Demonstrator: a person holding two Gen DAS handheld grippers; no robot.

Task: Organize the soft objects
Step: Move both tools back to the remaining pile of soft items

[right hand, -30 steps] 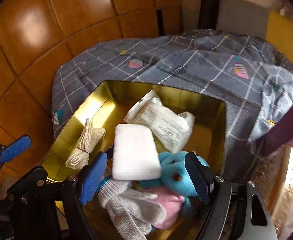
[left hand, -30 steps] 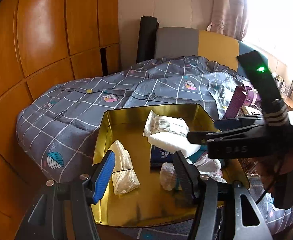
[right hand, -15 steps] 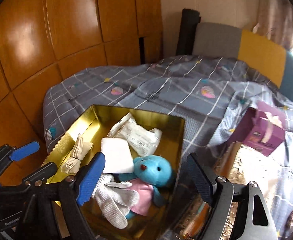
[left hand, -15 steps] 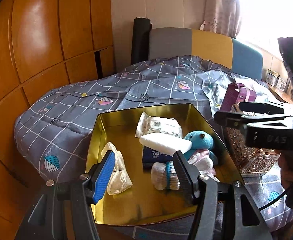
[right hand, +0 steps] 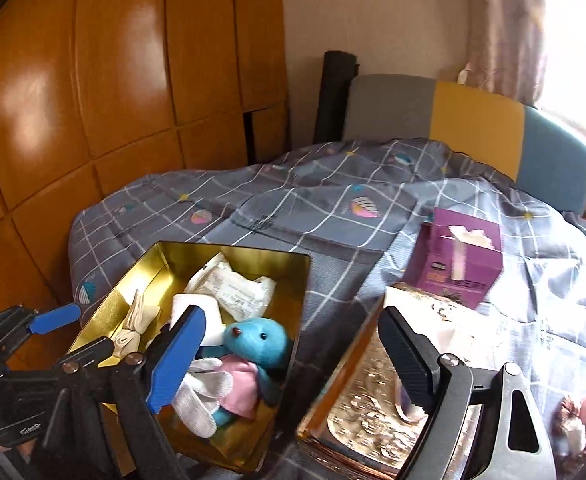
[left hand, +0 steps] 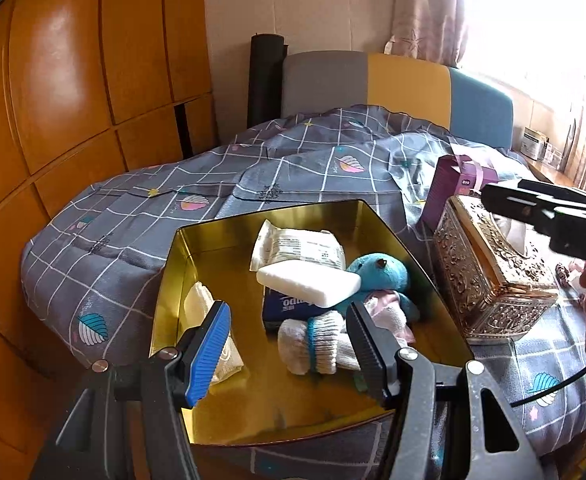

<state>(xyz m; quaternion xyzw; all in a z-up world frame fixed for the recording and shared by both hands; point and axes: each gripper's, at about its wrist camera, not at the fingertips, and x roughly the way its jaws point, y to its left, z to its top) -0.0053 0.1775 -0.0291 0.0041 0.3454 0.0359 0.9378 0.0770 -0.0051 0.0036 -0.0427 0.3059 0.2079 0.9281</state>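
A gold tin (left hand: 173, 264) sits on the bed and holds the soft things. In it are a white sponge (left hand: 309, 282), a blue plush toy (left hand: 377, 274), rolled white gloves (left hand: 317, 346), a white packet (left hand: 297, 246) and a cream cloth bundle (left hand: 201, 300). My left gripper (left hand: 289, 344) hovers open over the tin's near edge, holding nothing. My right gripper (right hand: 293, 356) is above the tin's right rim (right hand: 229, 246). Its jaws are opening with nothing between them. The plush toy (right hand: 253, 338) lies below its blue finger.
An ornate gold tissue box (right hand: 373, 408) stands right of the tin, with a purple tissue box (right hand: 457, 258) behind it. A small pink and red item (right hand: 585, 416) lies at the far right. Wooden wardrobe panels (left hand: 73, 80) close off the left, beyond the grey checked quilt (left hand: 293, 168).
My right gripper drew back up and to the right, away from the tin, its jaws widening; the sponge stays on the pile. The left gripper barely moved.
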